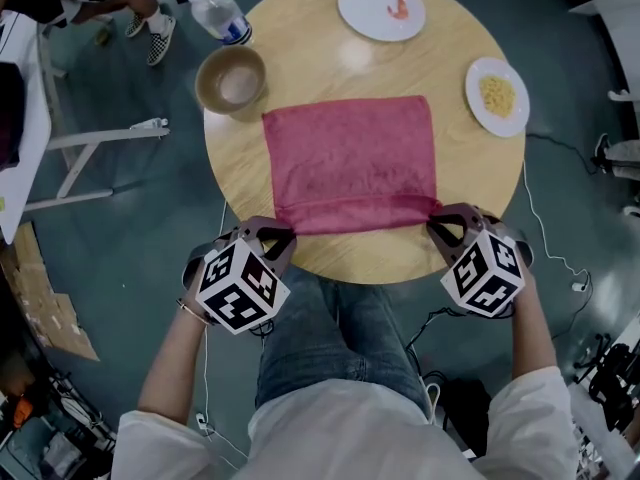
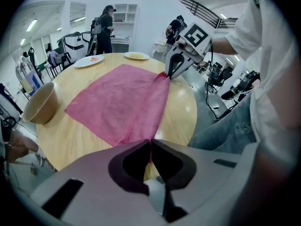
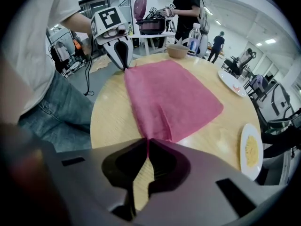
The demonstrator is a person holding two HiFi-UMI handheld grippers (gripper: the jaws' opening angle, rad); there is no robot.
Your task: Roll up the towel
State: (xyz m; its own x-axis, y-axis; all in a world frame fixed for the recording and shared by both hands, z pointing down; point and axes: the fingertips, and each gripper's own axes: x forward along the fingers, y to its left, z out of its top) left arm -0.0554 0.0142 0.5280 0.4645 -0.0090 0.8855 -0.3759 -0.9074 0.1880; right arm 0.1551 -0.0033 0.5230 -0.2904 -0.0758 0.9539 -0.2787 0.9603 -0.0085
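Note:
A pink towel [image 1: 352,158] lies spread on the round wooden table [image 1: 330,258]. Its near edge is lifted slightly into a fold between the two grippers. My left gripper [image 1: 281,230] is shut on the towel's near left corner; in the left gripper view the pink cloth [image 2: 127,102] runs into the closed jaws of the left gripper [image 2: 150,142]. My right gripper [image 1: 438,220] is shut on the near right corner; the right gripper view shows the towel [image 3: 171,95] pinched at the tips of the right gripper [image 3: 147,142].
A tan bowl [image 1: 231,79] and a water bottle [image 1: 218,11] stand at the table's far left. A white plate with a pink bit [image 1: 381,7] is at the far side, a plate of yellow food [image 1: 497,96] at the right. People stand in the room beyond.

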